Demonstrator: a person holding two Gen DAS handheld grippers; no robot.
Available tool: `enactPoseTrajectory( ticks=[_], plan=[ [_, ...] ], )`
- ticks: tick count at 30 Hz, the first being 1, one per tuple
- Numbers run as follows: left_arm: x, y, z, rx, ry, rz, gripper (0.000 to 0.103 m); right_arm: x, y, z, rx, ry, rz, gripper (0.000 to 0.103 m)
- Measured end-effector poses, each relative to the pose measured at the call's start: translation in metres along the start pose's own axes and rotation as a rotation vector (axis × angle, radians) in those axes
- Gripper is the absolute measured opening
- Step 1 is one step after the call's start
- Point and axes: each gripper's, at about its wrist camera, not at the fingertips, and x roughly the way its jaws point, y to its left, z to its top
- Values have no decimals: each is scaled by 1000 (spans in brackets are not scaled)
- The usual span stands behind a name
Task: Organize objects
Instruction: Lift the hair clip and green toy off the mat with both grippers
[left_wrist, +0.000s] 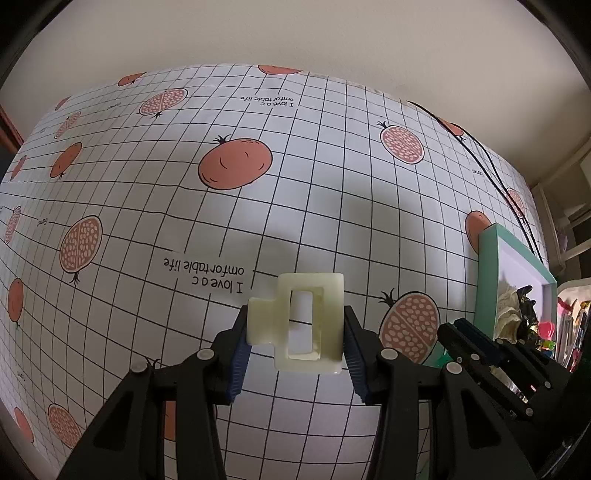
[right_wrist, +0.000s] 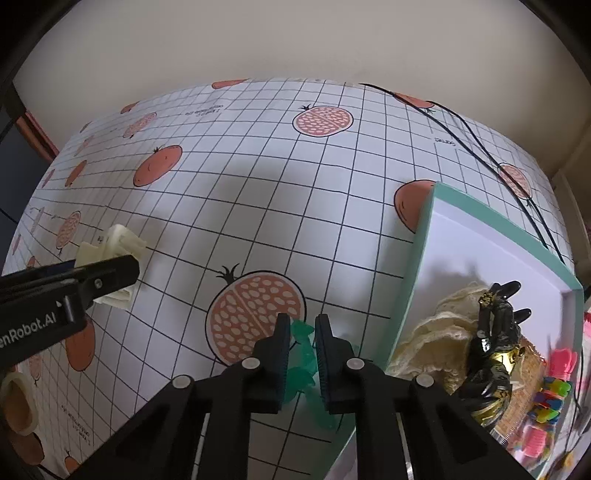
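Note:
A cream rectangular hair claw clip (left_wrist: 308, 323) hangs above the tablecloth, and my left gripper (left_wrist: 295, 332) is shut on it. The right wrist view shows the same cream clip (right_wrist: 118, 243) at the left with the left gripper's finger (right_wrist: 92, 277) across it. My right gripper (right_wrist: 300, 338) is shut on a translucent green hair clip (right_wrist: 303, 354), low over the cloth beside the box's near-left edge. The teal-rimmed white box (right_wrist: 424, 240) holds a cream lace scrunchie (right_wrist: 439, 339), a black-and-gold clip (right_wrist: 495, 354) and pink and multicoloured hair accessories (right_wrist: 554, 387).
A white grid tablecloth with pomegranate prints (left_wrist: 236, 166) covers the table. Black cables (right_wrist: 480, 147) run along its far right edge. A roll of tape (right_wrist: 16, 402) lies at the near left. The box (left_wrist: 491, 266) stands at the right of the left wrist view.

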Motion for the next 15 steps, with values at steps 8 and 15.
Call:
enactPoseTrajectory(
  ticks=[8, 15],
  plan=[
    [-9, -2, 1, 4, -20, 2, 48, -16, -1, 3, 4, -28, 11, 14],
    [-32, -11, 1, 21, -62, -10, 48, -57, -7, 5, 10, -107, 6, 14]
  ],
)
